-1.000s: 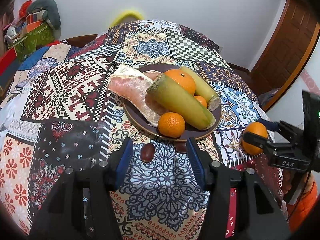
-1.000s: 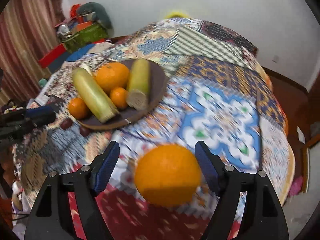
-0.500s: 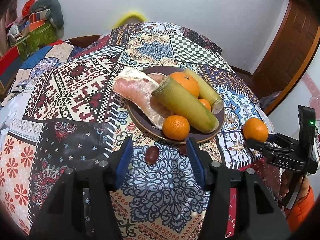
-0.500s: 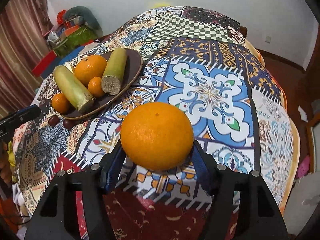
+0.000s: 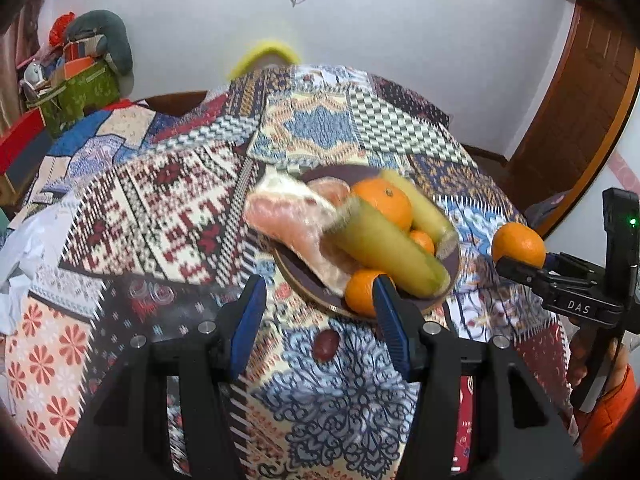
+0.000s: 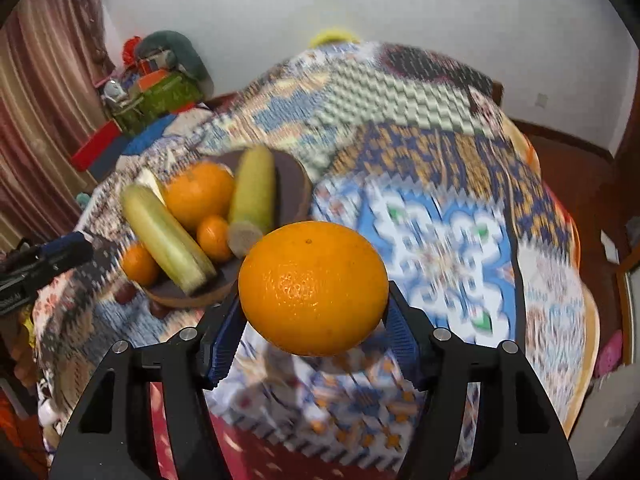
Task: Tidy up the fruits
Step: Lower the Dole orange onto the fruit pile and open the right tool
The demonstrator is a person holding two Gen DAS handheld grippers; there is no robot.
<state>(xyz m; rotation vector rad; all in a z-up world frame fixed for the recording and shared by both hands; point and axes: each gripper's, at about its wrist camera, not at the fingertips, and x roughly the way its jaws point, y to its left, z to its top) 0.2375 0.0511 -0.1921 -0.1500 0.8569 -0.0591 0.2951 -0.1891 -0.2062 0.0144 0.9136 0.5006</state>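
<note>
My right gripper (image 6: 314, 312) is shut on a large orange (image 6: 313, 288) and holds it above the patterned tablecloth, to the right of the plate; this orange also shows in the left wrist view (image 5: 518, 244). A dark brown plate (image 5: 454, 264) holds two green-yellow stalks (image 5: 390, 256), a pink peeled fruit (image 5: 292, 220), a big orange (image 5: 382, 202) and two small oranges (image 5: 360, 292). My left gripper (image 5: 318, 316) is open and empty, just in front of the plate. A dark red grape (image 5: 325, 345) lies on the cloth between its fingers.
The round table (image 6: 576, 320) drops off at the right. Another dark fruit (image 6: 159, 309) lies by the plate's near rim. Boxes and clutter (image 5: 76, 84) stand at the far left. A wooden door (image 5: 580, 112) is at the right.
My right gripper closed on the large orange, lifted it off the cloth and moved towards the plate. My left gripper moved forward towards the plate, staying open.
</note>
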